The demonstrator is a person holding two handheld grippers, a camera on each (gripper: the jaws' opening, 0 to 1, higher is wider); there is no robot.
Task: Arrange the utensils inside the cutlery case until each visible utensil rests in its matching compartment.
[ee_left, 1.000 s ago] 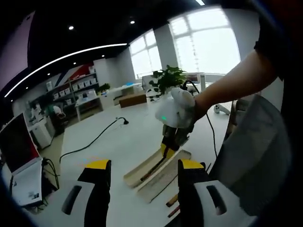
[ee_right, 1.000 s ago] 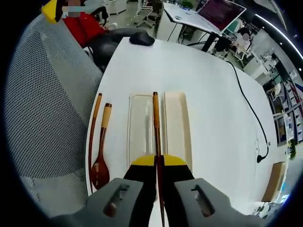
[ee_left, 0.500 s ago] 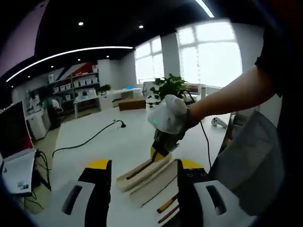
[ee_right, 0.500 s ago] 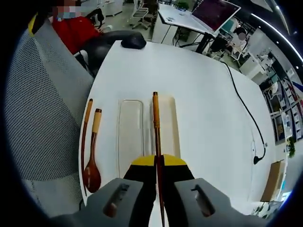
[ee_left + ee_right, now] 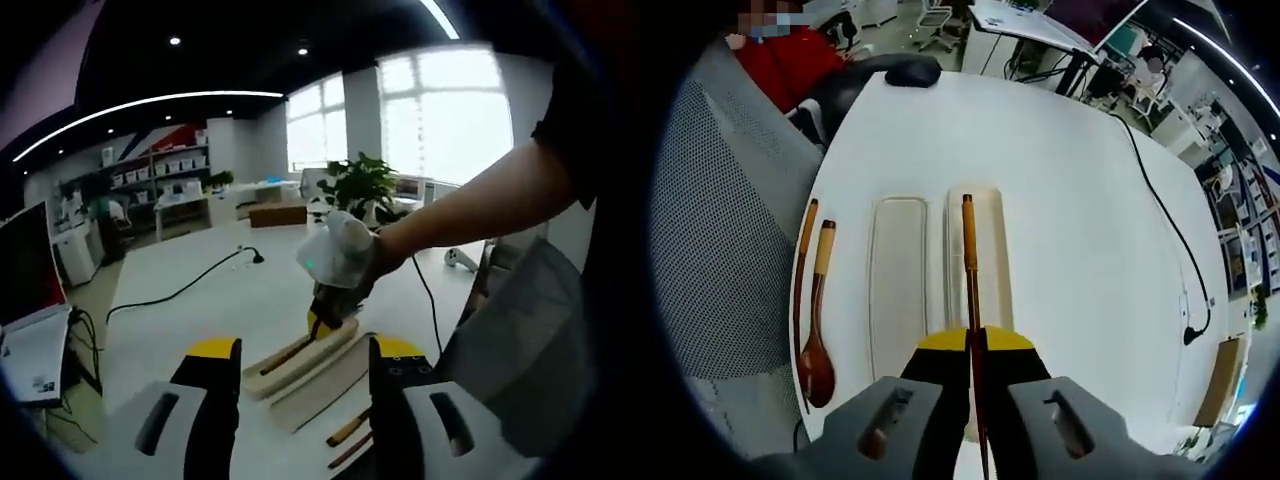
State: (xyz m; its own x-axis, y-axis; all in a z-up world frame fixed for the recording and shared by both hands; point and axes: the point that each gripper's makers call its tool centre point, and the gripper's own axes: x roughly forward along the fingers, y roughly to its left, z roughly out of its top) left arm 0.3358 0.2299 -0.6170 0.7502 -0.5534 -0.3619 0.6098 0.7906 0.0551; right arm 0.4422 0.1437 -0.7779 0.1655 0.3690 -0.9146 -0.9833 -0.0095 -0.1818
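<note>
Spoon (image 5: 817,320) beside case (image 5: 897,270); mesh chair (image 5: 715,240) at table (image 5: 1080,220) edge

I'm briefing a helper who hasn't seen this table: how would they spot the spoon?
On the white table, find the two long pale case trays. Beside them, toward the mesh chair, lie two wooden utensils. The spoon is nearer the trays, with a dark oval bowl and pale handle; its neighbour is a thin stick.

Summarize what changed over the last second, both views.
The right gripper, jaws shut on the long wooden chopstick, carried it sideways from between the two cream case halves to over the beige tray half. The wooden spoon and second chopstick stayed put; the left gripper remained open.
</note>
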